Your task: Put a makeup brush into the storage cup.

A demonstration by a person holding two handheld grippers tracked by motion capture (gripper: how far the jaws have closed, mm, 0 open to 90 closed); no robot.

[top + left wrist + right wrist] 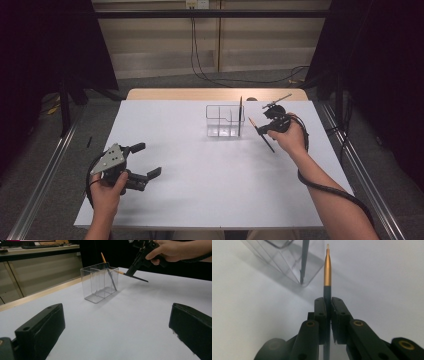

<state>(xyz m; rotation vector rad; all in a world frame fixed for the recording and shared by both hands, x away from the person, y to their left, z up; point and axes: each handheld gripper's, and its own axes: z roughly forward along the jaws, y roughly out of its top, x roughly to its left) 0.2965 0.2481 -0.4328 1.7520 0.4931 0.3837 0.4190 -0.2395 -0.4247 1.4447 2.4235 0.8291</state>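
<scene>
Firmly, right gripper (327,305) jaws clamp the pen (327,267).

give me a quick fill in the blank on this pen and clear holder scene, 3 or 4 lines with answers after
1. The right gripper is shut on a dark pen with a ____ coloured end section.
2. The clear holder already has ____ pen standing in it.
3. The fingers of the left gripper are ____ with nothing between them.
4. The held pen is ____ the holder, not yet in it.

Missing words: gold; one; open; outside
</scene>
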